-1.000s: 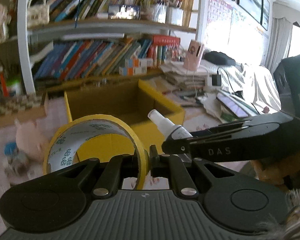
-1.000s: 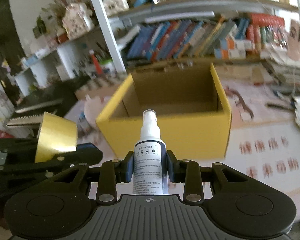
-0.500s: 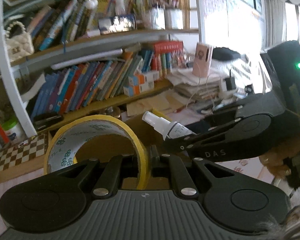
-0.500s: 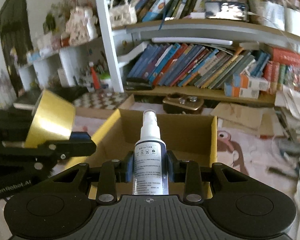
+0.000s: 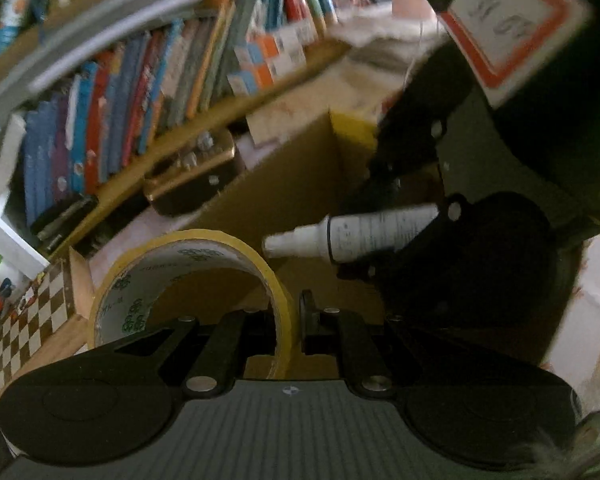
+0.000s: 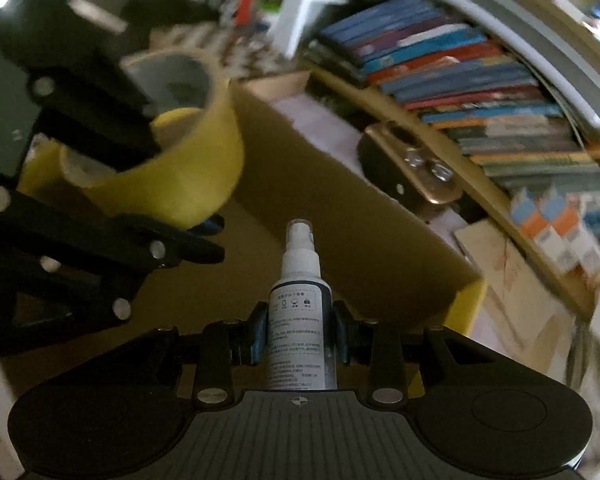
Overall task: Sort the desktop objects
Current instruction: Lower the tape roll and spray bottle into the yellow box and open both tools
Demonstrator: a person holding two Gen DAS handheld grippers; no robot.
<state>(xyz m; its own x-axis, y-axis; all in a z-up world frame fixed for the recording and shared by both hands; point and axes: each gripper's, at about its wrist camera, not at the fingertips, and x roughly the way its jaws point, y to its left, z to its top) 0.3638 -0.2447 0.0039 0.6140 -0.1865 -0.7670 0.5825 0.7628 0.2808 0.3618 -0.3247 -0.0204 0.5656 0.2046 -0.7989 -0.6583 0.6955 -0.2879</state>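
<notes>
My left gripper [image 5: 290, 320] is shut on the wall of a yellow tape roll [image 5: 172, 280], held over the open yellow cardboard box [image 5: 300, 184]. The roll also shows in the right wrist view [image 6: 180, 168], at the left. My right gripper [image 6: 300, 332] is shut on a white spray bottle [image 6: 300, 320], nozzle pointing forward and down into the box [image 6: 340, 216]. In the left wrist view the bottle [image 5: 364, 232] lies sideways to the right of the roll, with the right gripper's black body behind it. Both grippers are close together above the box's inside.
A bookshelf full of books [image 5: 140, 92] stands behind the box. A brown and gold case [image 6: 412, 172] lies between box and shelf. A checkered board [image 5: 24, 328] is at the left. Flat cardboard and small cartons [image 6: 556, 232] lie at the right.
Both grippers have tilted down and moved forward over the box, so its brown inside now fills the lower view. Each still holds its object.
</notes>
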